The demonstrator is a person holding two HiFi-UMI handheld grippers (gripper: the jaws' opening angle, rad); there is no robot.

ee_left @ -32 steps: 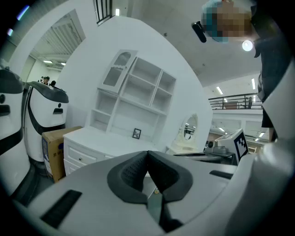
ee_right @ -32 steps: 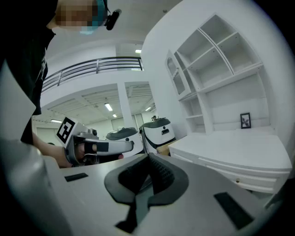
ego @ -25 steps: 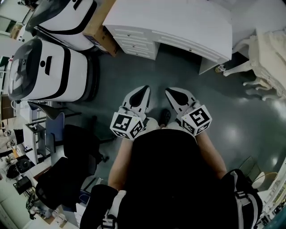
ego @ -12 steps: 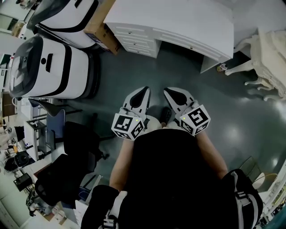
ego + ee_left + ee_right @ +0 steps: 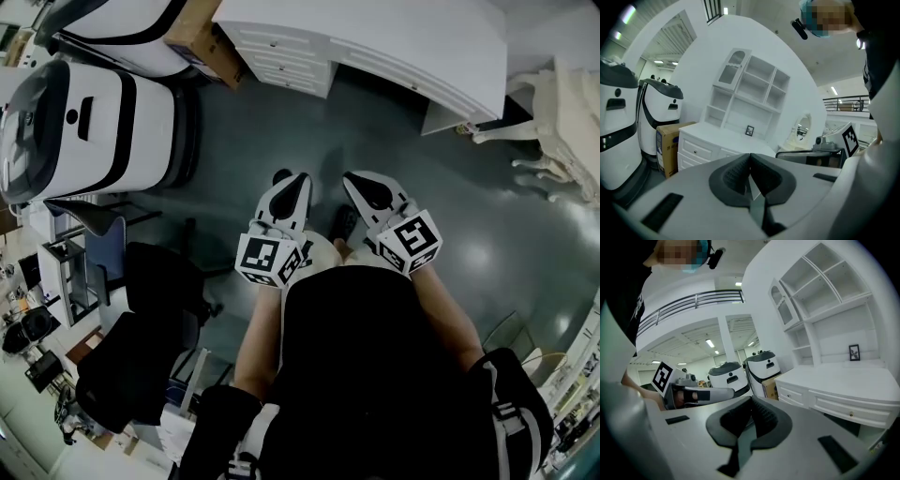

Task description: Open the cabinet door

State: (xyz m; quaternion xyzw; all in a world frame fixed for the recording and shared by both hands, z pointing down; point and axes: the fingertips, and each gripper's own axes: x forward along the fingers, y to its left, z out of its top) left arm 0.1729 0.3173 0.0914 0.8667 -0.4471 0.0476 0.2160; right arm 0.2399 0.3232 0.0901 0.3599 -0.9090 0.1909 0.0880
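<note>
- The left gripper point(image 5: 296, 184) and the right gripper point(image 5: 362, 185) are side by side, close in front of the person's body, above the dark floor point(image 5: 234, 141).
- Each gripper's jaws are closed tip to tip, with nothing between them.
- The cabinet door point(image 5: 731, 69), an arched glazed panel, is at the upper left of the white hutch point(image 5: 757, 96). It lies flush with the hutch, far ahead and well apart from both grippers.
- Compared with a second ago, the white desk point(image 5: 375, 37) has slid toward the far edge of the head view. The white robot point(image 5: 84, 122) at left has slid the same way, while the grippers keep nearly the same place.
</note>
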